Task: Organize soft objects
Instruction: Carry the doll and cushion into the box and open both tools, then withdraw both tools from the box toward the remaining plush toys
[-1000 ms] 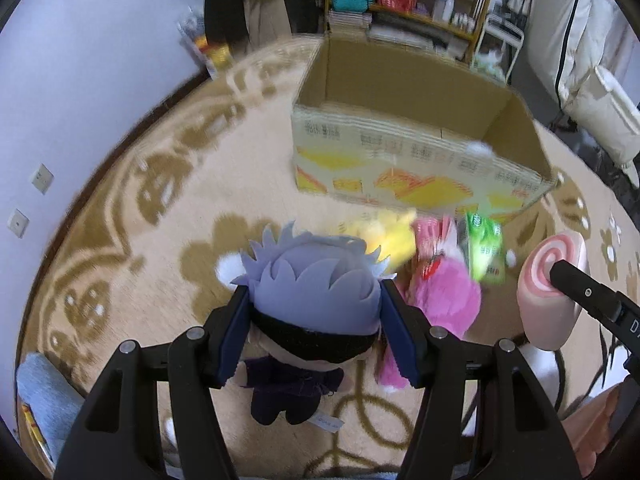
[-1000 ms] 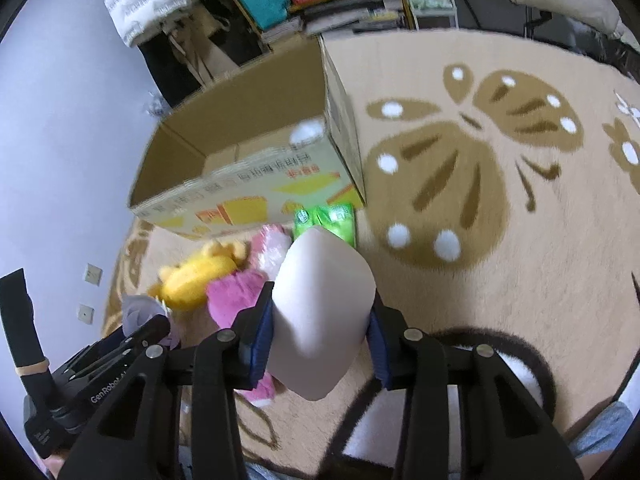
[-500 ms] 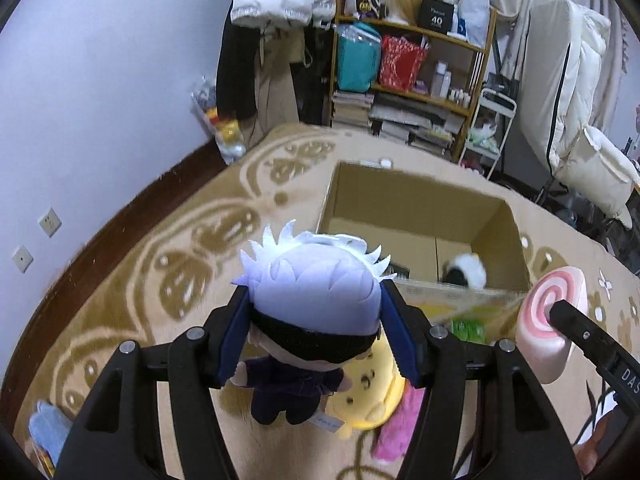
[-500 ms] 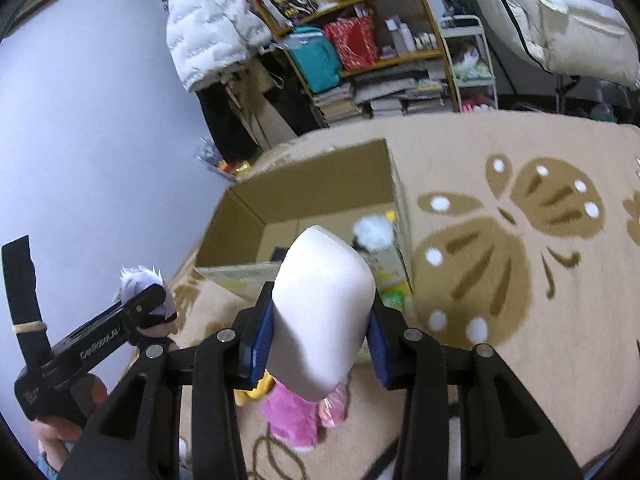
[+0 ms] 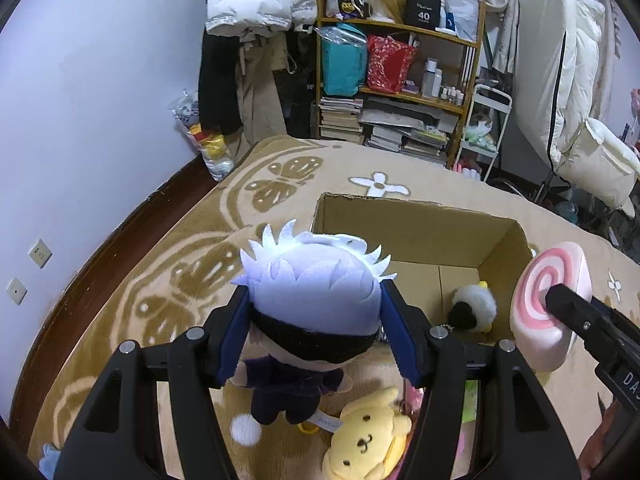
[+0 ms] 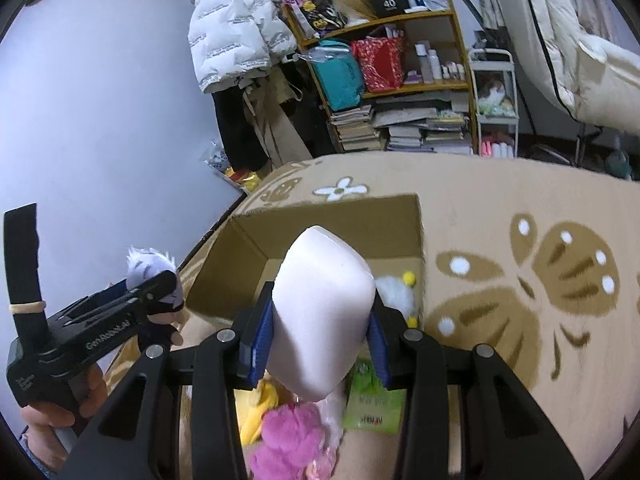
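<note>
My left gripper (image 5: 316,340) is shut on a white-haired plush doll (image 5: 312,296) with a black blindfold, held above the near-left corner of an open cardboard box (image 5: 416,216). My right gripper (image 6: 318,340) is shut on a pink-swirl roll cushion (image 6: 320,312), which also shows in the left wrist view (image 5: 548,304), held over the box's (image 6: 320,216) near side. A white and black fluffy plush (image 5: 472,308) lies inside the box. A yellow dog plush (image 5: 368,436), a pink plush (image 6: 288,440) and a green packet (image 6: 372,404) lie on the carpet below.
The beige patterned carpet (image 6: 520,280) spreads around the box. A wooden shelf (image 5: 400,60) with books and bags stands behind it, a white jacket (image 6: 232,28) hangs at the left, bedding (image 5: 568,80) at the right. The wall (image 5: 80,100) runs along the left.
Both grippers have risen with their plush toys and tilted up, moving from above the floor pile toward the box opening. The box interior has come into view.
</note>
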The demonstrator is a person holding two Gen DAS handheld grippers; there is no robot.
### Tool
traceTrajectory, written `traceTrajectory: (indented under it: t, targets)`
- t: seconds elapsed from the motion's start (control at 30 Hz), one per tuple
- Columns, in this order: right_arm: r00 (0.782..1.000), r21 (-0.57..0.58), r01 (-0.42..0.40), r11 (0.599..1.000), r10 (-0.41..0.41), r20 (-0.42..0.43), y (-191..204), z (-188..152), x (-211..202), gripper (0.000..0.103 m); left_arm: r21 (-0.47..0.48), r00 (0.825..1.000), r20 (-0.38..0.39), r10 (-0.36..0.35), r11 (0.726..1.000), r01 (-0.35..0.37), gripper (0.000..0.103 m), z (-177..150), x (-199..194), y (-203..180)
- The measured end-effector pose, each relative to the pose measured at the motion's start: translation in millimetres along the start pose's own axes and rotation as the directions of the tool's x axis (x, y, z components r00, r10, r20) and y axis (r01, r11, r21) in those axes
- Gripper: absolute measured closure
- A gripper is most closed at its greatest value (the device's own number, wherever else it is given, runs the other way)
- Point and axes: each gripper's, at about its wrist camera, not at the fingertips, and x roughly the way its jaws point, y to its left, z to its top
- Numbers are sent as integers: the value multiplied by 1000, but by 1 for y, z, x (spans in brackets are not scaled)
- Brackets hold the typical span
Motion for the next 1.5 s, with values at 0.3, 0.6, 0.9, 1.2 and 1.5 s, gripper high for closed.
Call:
traceTrajectory:
  t: [0.3,0.6,0.9,1.2,1.5]
  targets:
    - [999,-38,17,999,-16,36,0,7,20,59,43,1000,9,-3,999,3,42,23,26,-12]
    - [999,-65,38,997,-37,24,-7,13,44,58,37,999,-25,-24,999,25,42,33,54,-19]
    - [999,-80,50,996,-49,10,-13,20,60,51,7,997,-76,-33,999,33,39,41,76,-19]
    - [999,-58,44,997,-45,-25,-17,18,65,47,14,994,-113,12,1000,-10,19,38,84,-19]
    - [997,-68,75,995,-74,22,-16,20,50,8,22,993,-107,59,998,-57,6,40,68,-11]
